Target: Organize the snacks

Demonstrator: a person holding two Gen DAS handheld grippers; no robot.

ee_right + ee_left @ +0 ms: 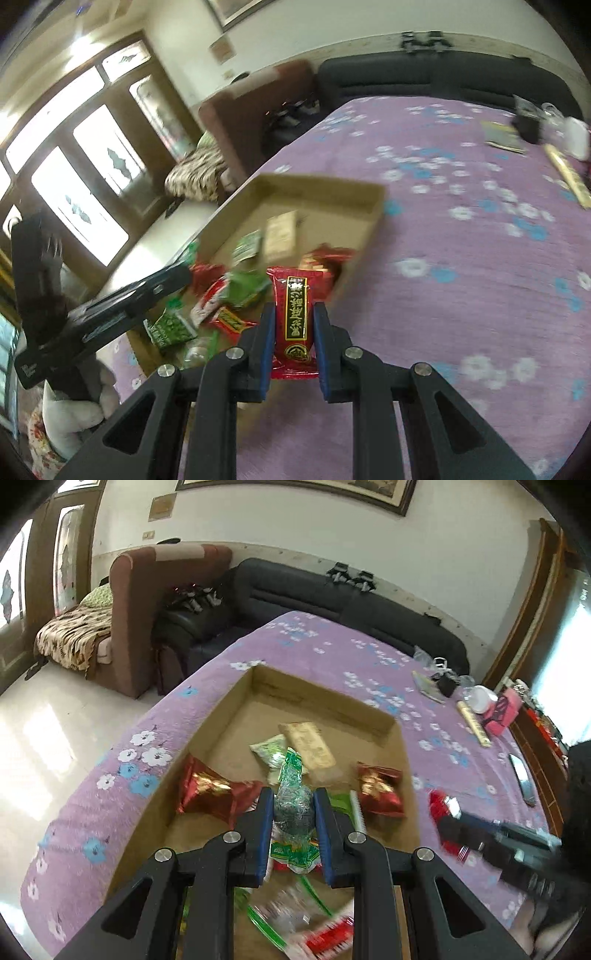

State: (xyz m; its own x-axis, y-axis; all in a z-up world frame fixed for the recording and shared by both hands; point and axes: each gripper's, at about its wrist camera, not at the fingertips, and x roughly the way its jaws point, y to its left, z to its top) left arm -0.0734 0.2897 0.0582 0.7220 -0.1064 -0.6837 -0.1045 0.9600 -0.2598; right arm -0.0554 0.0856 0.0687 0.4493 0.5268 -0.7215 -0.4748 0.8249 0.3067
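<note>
My left gripper point(293, 805) is shut on a green and clear snack packet point(294, 801) and holds it above the open cardboard box point(321, 696). The box holds two shiny red packets point(210, 794), a pale green packet point(269, 751), a tan bar point(310, 744) and more wrappers near its front. My right gripper point(294, 321) is shut on a red packet with a black and gold label point(293, 317), held over the purple cloth just right of the box point(325, 188). The right gripper also shows in the left wrist view point(448, 812), blurred.
The box sits on a table under a purple flowered cloth point(332, 646). At the far right lie a phone point(521, 779), a gold stick point(474, 723), a pink card and a white tub point(482, 698). A dark sofa point(332, 590) and brown armchair stand behind.
</note>
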